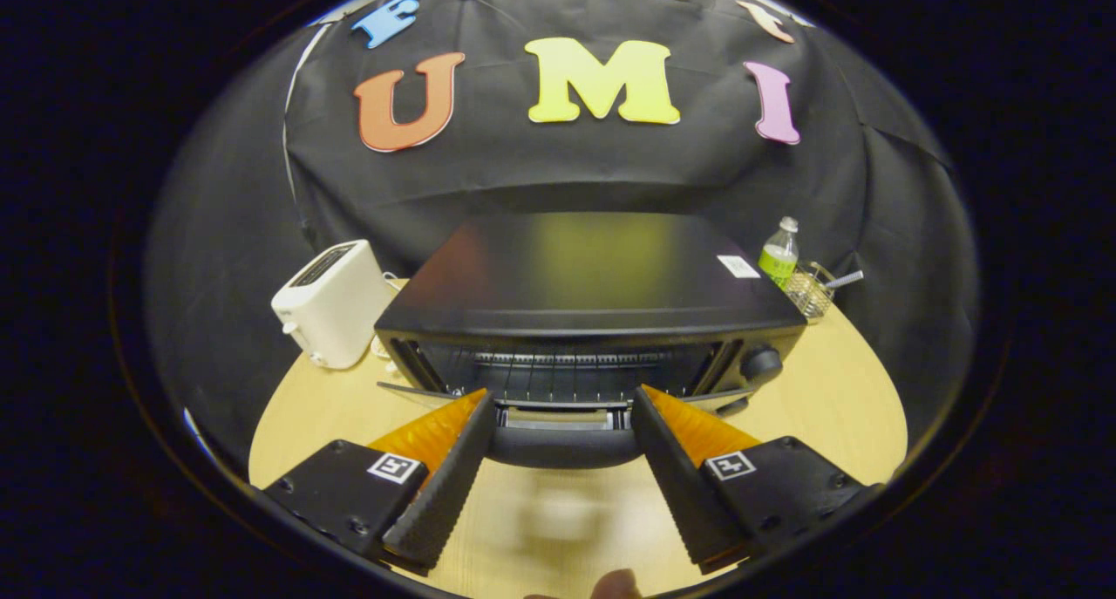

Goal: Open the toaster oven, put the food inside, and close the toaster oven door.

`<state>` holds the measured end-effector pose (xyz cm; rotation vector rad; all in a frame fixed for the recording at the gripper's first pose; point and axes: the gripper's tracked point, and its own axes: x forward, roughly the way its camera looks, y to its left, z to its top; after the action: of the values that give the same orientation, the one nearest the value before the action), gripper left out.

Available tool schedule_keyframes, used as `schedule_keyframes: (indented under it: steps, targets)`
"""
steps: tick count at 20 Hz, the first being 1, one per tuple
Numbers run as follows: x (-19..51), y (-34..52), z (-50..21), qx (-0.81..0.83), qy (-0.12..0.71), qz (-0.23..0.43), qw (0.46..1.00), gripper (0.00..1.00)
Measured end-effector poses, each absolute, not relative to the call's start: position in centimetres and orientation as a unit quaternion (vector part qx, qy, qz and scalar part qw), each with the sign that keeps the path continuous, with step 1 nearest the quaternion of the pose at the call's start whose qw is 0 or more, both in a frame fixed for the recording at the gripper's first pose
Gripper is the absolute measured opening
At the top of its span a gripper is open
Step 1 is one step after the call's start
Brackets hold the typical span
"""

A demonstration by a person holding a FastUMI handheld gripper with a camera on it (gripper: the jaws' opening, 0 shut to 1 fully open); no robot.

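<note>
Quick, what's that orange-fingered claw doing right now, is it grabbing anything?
Gripper: open, holding nothing; its fingertips sit on either side of the toaster oven door's front edge, which hangs open.

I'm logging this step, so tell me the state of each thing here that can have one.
toaster oven: door dropped open, rack bare.
oven door: down, its handle between the fingertips.
gripper: open, fingers spread wide.
white toaster: upright beside the oven, slots look bare.
bottle: upright, capped.
</note>
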<state>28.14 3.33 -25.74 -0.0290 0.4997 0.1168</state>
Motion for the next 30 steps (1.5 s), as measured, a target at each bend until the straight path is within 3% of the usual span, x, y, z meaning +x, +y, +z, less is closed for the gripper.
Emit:
schedule_keyframes:
  steps: [8, 12, 18, 24, 30]
  targets:
    - [22.1, 1.5, -34.9, 0.004, 0.315, 0.043, 0.948, 1.0]
    - [19.6, 1.3, -33.7, -0.009, 0.312, 0.071, 0.947, 1.0]
    - [13.8, 4.1, -28.6, 0.021, 0.32, 0.176, 0.931, 1.0]
    - [9.3, 11.7, -29.5, 0.092, 0.42, 0.279, 0.858, 1.0]
    - [9.6, 16.2, -34.1, 0.176, 0.527, 0.283, 0.782, 1.0]
